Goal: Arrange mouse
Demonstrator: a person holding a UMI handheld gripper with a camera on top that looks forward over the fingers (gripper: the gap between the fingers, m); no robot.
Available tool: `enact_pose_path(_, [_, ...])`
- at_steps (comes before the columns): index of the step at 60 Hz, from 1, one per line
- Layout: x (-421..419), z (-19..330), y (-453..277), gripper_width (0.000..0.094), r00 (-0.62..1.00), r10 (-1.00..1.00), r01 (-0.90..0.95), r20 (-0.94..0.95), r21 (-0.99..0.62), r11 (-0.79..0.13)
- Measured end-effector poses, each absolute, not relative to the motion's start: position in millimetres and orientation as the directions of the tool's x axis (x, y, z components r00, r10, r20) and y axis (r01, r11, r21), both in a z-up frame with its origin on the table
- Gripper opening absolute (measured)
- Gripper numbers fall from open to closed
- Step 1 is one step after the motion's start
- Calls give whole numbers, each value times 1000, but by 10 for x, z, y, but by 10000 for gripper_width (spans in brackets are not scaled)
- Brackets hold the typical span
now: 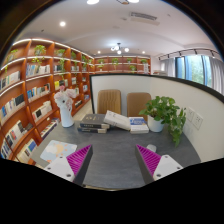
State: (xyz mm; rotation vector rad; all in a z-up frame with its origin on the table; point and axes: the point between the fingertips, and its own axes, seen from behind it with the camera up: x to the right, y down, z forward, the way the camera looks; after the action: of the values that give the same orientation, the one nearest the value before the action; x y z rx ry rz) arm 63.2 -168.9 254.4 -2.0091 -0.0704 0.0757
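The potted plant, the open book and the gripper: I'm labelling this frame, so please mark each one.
potted plant [165,112], gripper view, on its green leaves.
open book [125,121], gripper view, on its open pages.
gripper [113,160], gripper view, midway between the open fingertips.

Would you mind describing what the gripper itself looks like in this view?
The gripper shows two fingers, each pale, nearly white, on its outer side. Each carries a magenta pad on its inner face, ribbed with fine ridges and tapering toward the tip. No cables, markings, hand or sleeve are visible.
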Motion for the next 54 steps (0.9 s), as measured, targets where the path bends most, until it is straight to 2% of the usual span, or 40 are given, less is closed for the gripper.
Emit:
enact_pose_path(8, [707,2225,-1768,855,996,89,32,-10,-889,-457])
enact_pose_path(24, [1348,1123,-1886,854,999,43,31,7,-823,-567])
enact_pose_path(34, [1938,603,-1734,859,999,-30,2,28,-775,-632])
enact_pose_path(44, [2309,239,-1297,858,998,-45,6,49,-739,-674])
enact_pose_path(54, [2486,71,-735,859,998,-35,12,50,-723,-691])
